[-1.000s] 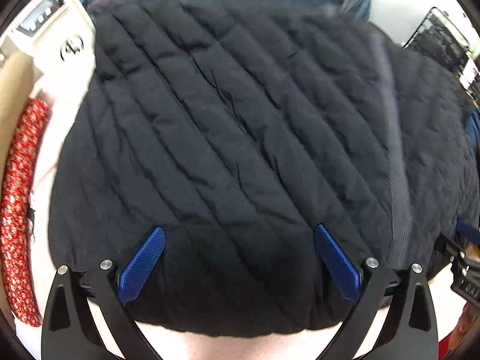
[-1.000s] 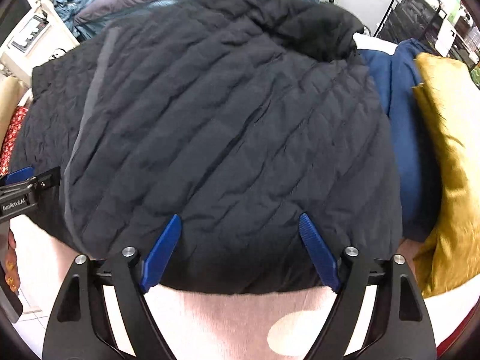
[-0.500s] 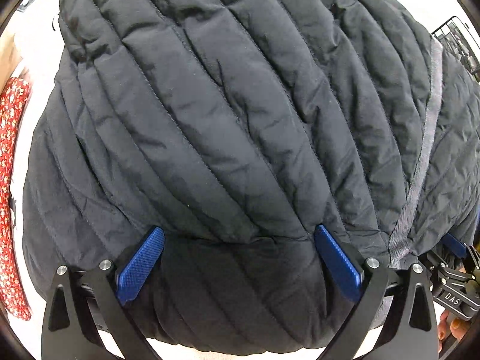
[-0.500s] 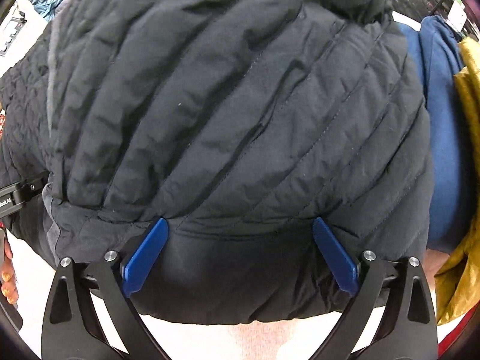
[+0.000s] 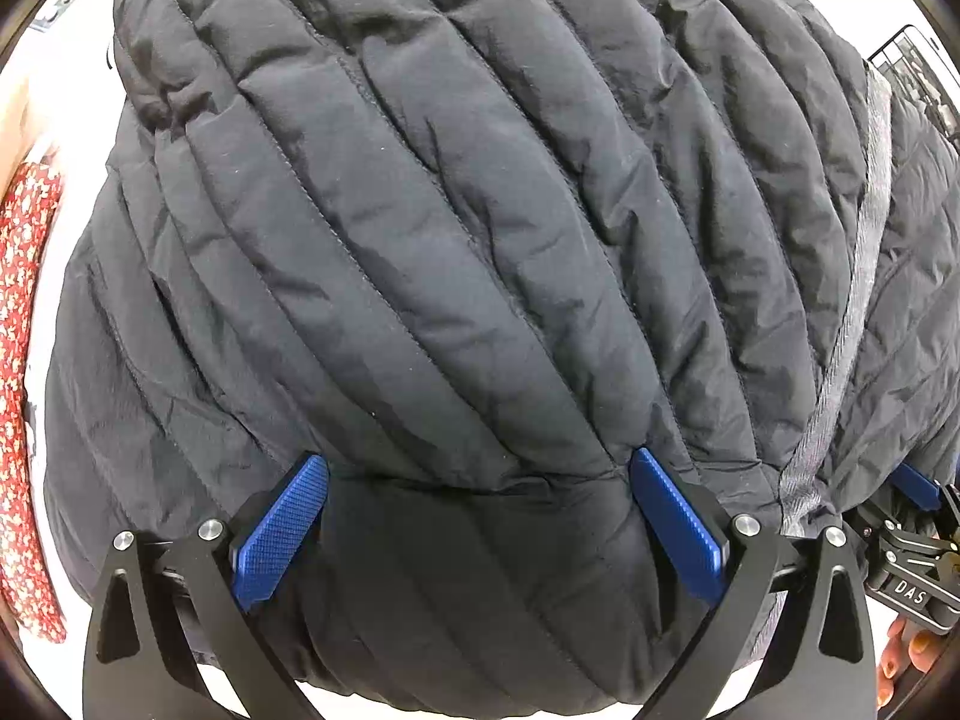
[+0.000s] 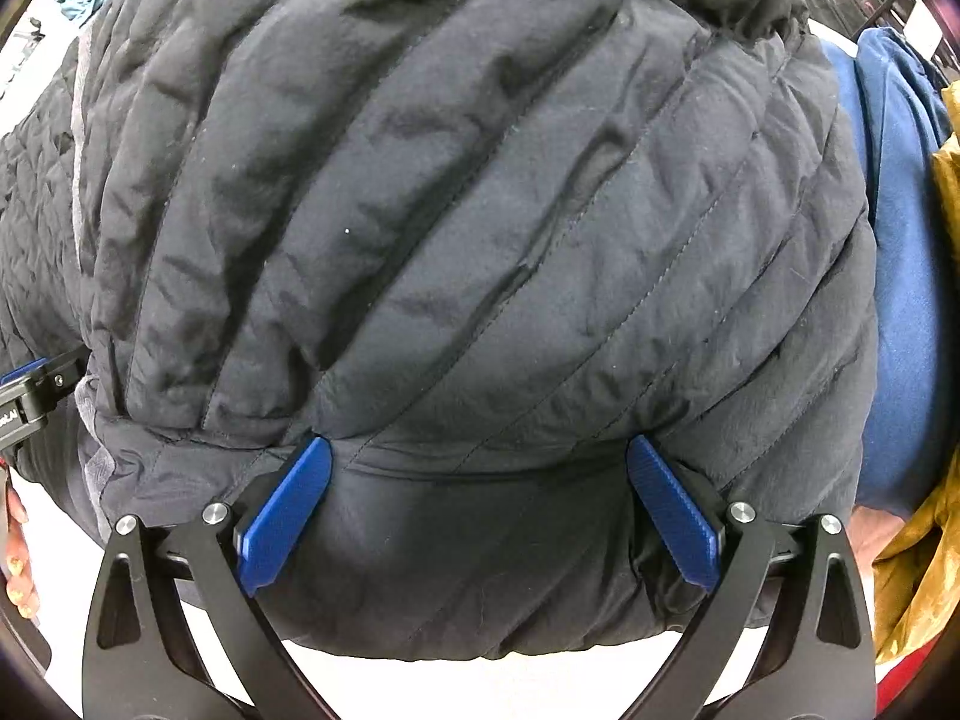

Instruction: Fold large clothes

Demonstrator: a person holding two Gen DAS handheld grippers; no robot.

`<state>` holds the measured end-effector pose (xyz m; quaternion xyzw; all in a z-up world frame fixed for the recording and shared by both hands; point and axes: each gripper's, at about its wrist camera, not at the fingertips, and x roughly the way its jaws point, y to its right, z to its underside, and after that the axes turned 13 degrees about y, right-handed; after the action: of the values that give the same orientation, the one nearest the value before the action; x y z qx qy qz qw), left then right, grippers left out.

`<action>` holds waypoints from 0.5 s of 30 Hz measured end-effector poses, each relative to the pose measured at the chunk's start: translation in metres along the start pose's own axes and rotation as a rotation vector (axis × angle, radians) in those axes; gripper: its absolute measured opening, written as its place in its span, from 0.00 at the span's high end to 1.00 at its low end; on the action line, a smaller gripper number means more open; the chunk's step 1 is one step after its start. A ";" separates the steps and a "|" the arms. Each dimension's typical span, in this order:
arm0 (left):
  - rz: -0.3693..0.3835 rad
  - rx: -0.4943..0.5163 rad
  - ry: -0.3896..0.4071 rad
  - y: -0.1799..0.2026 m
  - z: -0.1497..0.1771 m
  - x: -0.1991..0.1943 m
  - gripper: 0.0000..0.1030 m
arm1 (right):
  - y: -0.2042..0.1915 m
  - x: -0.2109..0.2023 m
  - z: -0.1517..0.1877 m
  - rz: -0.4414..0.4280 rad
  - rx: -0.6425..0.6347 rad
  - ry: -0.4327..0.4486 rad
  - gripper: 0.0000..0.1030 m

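Observation:
A black quilted puffer jacket fills both wrist views, lying on a white surface with a grey zip strip running down its right part. My left gripper points down onto the jacket's near edge, jaws wide open, and the padded hem bulges between the blue pads. My right gripper stands the same way on the jacket, wide open with the hem bulging between its pads. Each gripper shows at the other view's edge: right gripper, left gripper.
A red flowered cloth lies left of the jacket, and a wire rack stands at the far right. A blue garment and a mustard cloth lie right of the jacket. White tabletop shows below the hem.
Both grippers have come down onto the jacket, which now fills the views. The right jaws spread a little wider. The hem now bulges up between both pairs of pads.

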<state>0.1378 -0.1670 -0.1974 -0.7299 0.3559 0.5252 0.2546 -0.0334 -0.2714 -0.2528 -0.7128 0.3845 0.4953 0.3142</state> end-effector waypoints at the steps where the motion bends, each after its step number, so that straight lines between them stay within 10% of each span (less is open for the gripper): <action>1: 0.000 -0.001 0.001 0.000 0.000 0.000 0.04 | -0.001 -0.001 0.006 -0.001 0.000 0.001 0.06; 15: -0.007 0.010 0.048 0.004 0.014 -0.016 0.04 | 0.001 -0.025 0.033 -0.024 -0.004 0.011 0.06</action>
<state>0.1233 -0.1543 -0.1864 -0.7421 0.3619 0.5051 0.2514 -0.0551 -0.2388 -0.2395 -0.7209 0.3765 0.4883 0.3165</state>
